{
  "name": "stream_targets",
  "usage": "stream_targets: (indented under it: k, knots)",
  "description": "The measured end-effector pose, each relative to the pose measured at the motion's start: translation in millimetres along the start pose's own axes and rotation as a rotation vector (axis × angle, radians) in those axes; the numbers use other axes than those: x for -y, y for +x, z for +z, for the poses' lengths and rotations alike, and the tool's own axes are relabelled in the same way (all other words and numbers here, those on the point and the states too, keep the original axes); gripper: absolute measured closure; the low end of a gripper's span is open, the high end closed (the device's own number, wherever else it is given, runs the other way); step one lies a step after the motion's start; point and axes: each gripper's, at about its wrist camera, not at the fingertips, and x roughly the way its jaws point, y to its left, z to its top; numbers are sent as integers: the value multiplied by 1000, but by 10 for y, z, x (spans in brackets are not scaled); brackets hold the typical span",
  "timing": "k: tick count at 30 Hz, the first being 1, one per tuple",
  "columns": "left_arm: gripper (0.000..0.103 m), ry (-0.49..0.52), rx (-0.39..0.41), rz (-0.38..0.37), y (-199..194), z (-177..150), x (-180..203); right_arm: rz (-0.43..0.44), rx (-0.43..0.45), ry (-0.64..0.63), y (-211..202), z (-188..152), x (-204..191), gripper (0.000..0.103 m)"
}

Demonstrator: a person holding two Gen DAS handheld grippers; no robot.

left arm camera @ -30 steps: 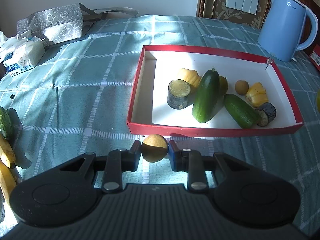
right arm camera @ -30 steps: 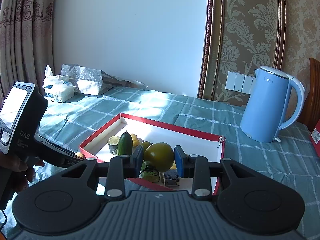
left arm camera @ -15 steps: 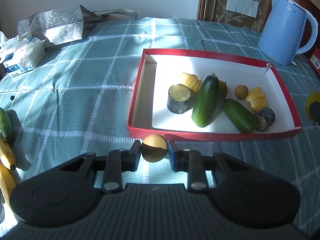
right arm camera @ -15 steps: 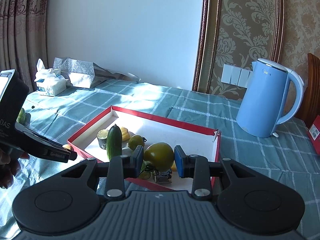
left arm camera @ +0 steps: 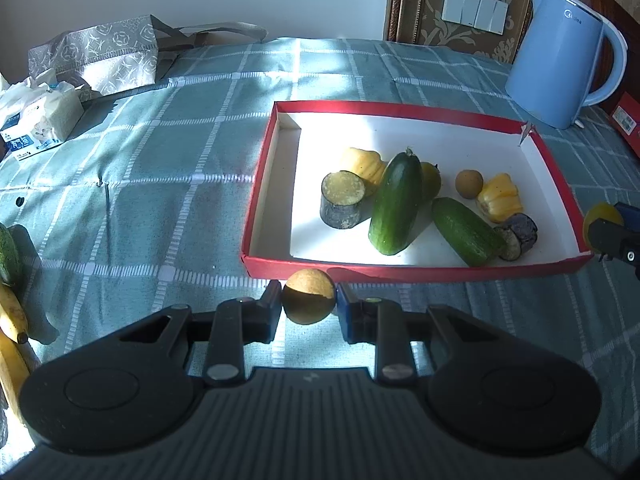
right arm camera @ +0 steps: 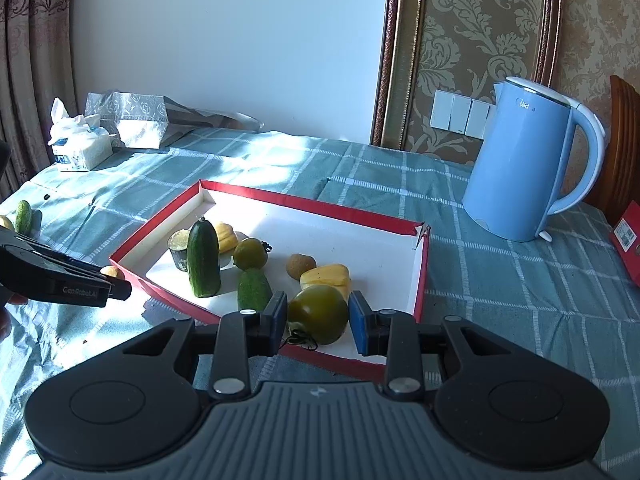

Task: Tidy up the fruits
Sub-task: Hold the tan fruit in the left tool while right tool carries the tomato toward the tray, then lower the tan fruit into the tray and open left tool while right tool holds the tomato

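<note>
The left hand-held gripper [left arm camera: 309, 306] clamped a small tan fruit [left arm camera: 309, 301] and the right hand-held gripper [right arm camera: 318, 316] a green tomato [right arm camera: 319, 313], both poised near the red tray [left arm camera: 400, 270], likely for dropping in.

A home, likely a dining room — a table under a checked cloth [right arm camera: 500, 292], a blue kettle [right arm camera: 524, 168], a tissue pack [right arm camera: 82, 150], damask wallpaper [right arm camera: 472, 36], curtains [right arm camera: 32, 60] and a wooden chair [right arm camera: 624, 148].

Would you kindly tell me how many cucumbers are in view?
3: a large cucumber mid-tray, a smaller cucumber right of it near the tray's front wall, and a third cucumber on the tablecloth at far left. Others may be hidden.
</note>
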Motion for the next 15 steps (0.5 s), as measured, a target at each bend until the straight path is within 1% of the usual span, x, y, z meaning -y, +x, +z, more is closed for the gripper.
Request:
stream_targets:
  k: [15]
  knots:
    - [77,7,6,-3,-82,6,29,11,-21,-29,51,63,-42,71]
